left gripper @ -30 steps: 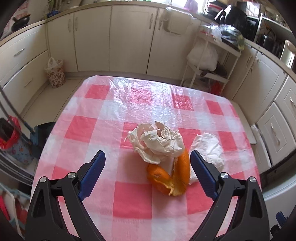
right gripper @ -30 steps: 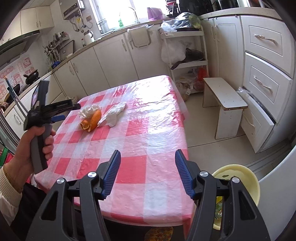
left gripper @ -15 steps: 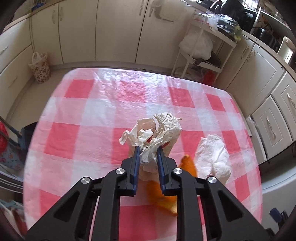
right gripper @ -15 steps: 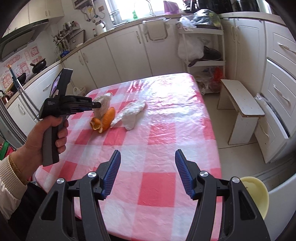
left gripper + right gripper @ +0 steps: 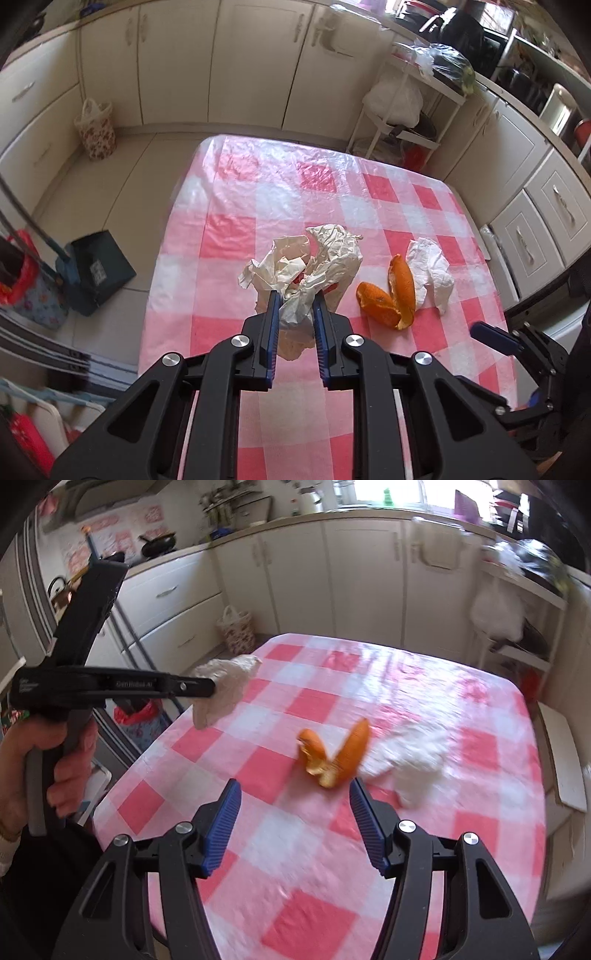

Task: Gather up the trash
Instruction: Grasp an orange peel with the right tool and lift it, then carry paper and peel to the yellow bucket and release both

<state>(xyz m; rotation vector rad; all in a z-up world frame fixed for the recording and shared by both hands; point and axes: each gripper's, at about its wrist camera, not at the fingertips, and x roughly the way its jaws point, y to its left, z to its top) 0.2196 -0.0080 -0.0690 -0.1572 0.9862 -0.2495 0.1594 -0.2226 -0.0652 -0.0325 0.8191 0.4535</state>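
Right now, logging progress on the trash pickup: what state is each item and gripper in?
left gripper: shut on crumpled paper
crumpled paper: clamped, lifted off the table
right gripper: open, empty
orange peel: lying on the tablecloth
white tissue: lying beside the peel

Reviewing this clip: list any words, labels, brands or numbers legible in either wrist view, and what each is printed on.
"GenRobot-AI", faint and slightly blurred: on the side of the black left gripper, right wrist view.
Small white print at that gripper's rear end: too small to read.
Pale label on the dark dustpan on the floor: unreadable.
Pink wall posters behind the counter: blurred, unreadable.
Nothing printed shows on the crumpled white paper wrapper, orange peel or red-and-white checked tablecloth.
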